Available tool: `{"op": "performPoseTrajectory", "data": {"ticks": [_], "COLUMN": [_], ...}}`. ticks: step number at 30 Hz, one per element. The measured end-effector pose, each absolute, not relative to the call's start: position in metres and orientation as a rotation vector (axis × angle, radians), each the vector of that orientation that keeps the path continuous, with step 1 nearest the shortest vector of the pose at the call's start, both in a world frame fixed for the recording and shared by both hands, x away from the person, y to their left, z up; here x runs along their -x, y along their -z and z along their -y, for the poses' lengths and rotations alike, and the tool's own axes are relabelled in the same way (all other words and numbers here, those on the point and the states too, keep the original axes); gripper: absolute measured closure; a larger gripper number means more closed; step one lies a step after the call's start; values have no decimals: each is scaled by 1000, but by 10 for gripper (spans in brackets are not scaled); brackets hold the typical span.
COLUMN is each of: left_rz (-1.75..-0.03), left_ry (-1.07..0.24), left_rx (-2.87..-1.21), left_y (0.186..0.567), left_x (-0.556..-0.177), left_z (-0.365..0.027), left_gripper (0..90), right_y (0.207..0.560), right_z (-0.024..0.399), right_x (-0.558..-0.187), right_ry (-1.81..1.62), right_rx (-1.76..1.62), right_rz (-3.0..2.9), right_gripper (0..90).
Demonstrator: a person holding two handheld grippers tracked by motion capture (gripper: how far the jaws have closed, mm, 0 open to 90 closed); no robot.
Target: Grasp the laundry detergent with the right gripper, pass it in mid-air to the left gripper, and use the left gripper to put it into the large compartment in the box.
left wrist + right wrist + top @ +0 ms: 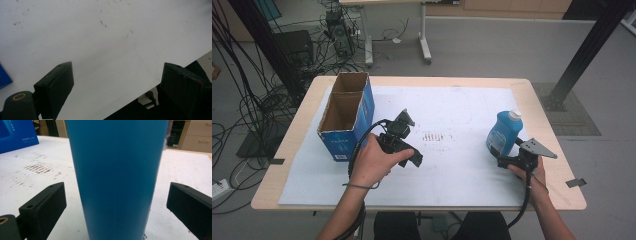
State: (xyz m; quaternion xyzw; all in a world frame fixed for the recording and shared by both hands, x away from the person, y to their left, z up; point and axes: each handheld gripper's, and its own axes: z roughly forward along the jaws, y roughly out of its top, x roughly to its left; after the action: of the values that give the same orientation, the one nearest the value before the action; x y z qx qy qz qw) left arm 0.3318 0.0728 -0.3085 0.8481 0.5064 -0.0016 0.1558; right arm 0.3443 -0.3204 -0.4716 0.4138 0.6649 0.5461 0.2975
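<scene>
Black jaws of the right gripper point(116, 210) are standing wide apart on either side of the blue bottle point(117, 177), with a clear gap between each pad and the bottle's wall, so nothing is being gripped. From the high view, the bottle point(502, 133) is standing upright with its white cap on top, on the white sheet point(452, 170) near the right edge of the table point(277, 150), and the right gripper point(504, 161) is sitting just in front of it, held in the person's right hand point(532, 172). Over at the middle of the table, the left gripper point(409, 157) is hanging above bare sheet, its jaws spread open and holding nothing. Just left of it, the open blue cardboard box point(347, 115) is standing well apart from the bottle
</scene>
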Motion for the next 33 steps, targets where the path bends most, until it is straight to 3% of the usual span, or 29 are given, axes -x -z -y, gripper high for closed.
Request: {"op": "performPoseTrajectory", "data": {"ticks": [27, 33], "left_rz": [-1453, -1454], "left_ry": [7, 6], "left_rx": [-2422, -2422], "left_y": [309, 309], "left_x": [-332, -332], "left_z": [-71, -73], "left_gripper": [117, 117], "right_y": [471, 471], "right_z": [315, 314], "right_x": [-353, -354], "right_ry": [-1456, -1459], "right_rx": [-1107, -1112], "right_rz": [-1768, -1760], "right_gripper": [22, 104]}}
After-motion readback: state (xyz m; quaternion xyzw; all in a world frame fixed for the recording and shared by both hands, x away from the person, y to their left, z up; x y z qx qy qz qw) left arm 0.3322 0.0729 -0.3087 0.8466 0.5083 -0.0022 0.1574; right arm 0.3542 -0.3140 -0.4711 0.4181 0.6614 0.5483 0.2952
